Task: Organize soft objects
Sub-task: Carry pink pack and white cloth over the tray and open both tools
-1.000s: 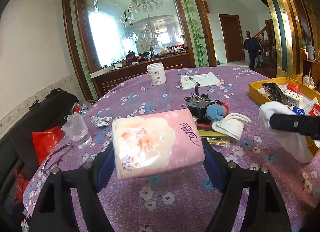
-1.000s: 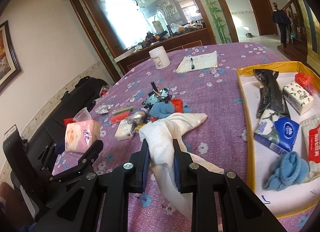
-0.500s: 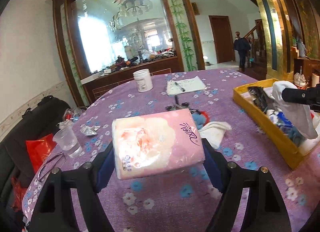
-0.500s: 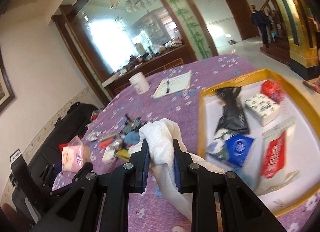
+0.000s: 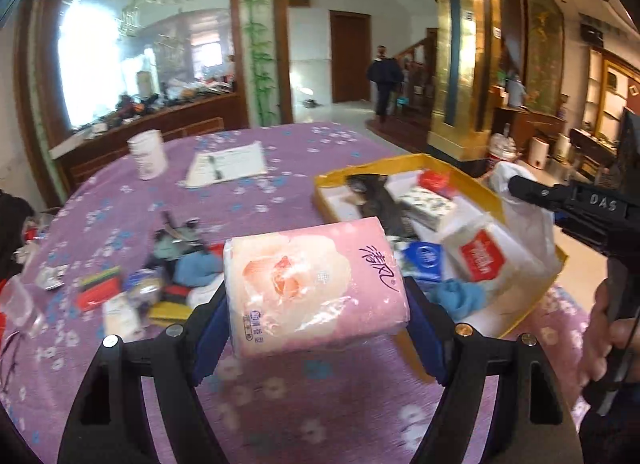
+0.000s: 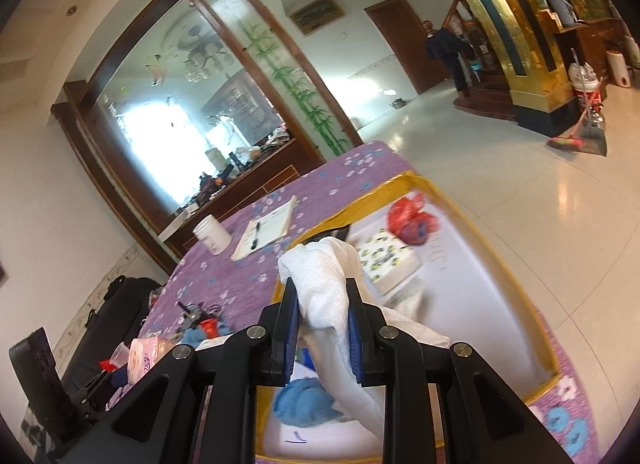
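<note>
**Over the tray: two soft things carried in for release**

Ahead of both hand-held grippers, the purple flowered worktop is seen, with the yellow-rimmed tray lying beyond and to the right of the left hand-held gripper and directly below the right hand-held gripper. The step in hand is judged to be the carrying of soft items to the tray. A pink tissue pack is clamped across its width between the left jaws, clear of the worktop and just short of the tray's near edge. A white cloth is pinched in the nearly closed right jaws, its tail hanging down over the tray floor, above a blue knitted piece. Tissue packs and a red bag are already held in the tray.

For the next move, a bare patch of tray floor is called for: the cloth is to be lowered and let go, then the pink pack brought over the rim.
</note>
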### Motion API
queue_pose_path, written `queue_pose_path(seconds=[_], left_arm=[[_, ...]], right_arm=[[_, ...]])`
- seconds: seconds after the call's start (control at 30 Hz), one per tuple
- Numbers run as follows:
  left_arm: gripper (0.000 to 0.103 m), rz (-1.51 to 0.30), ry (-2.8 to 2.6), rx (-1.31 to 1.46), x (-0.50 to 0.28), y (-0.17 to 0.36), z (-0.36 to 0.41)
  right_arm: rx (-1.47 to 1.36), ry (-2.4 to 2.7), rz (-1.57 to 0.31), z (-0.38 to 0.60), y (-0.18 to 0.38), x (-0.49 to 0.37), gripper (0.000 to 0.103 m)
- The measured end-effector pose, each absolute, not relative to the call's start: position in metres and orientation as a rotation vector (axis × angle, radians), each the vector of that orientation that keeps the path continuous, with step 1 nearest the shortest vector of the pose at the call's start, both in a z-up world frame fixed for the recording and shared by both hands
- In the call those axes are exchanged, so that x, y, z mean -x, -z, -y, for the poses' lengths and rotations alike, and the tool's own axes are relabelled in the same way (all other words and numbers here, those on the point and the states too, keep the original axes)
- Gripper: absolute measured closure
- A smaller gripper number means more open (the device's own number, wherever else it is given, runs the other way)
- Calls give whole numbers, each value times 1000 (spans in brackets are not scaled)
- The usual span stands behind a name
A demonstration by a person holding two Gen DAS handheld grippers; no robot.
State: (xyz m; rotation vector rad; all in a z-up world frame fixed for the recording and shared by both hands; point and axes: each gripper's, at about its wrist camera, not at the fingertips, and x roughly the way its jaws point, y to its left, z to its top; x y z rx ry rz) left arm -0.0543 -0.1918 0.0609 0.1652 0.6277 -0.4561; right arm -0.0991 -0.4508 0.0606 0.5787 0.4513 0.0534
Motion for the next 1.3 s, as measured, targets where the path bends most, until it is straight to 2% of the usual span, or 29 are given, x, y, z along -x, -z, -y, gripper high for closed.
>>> queue_pose_path(seconds=[0.27,0.43,0.67,0.77,0.8,0.97,1.1,1.27,1.3], left_arm=[[25,-763,587,-158,6,-54,273],[25,-849,617,-110,-11,-29,299],[25,-866,646,-153,-8,-17,317],[25,-869,657,-173,-5,-14,320],[25,-870,660,-178,-4,-13,321],[24,-869,667,-182,-1,-14,318],[23,-855,672,-174,3,-19,314],[22,-803,684,-180,14,-32,312],[21,-787,686,-182,17,-35,312]], right_arm=[[-562,15,-495,483,-59,76,79],[-616,22,-548,498,-40,56,79],[-623,40,-573,504,-28,52,76],[-620,40,-585,504,-26,52,65],[-620,38,-584,505,-25,53,57],[-594,28,-564,500,-32,61,46],[-562,30,-526,494,-42,70,27],[-490,37,-448,483,-67,88,19],[-466,47,-426,479,-74,93,15]])
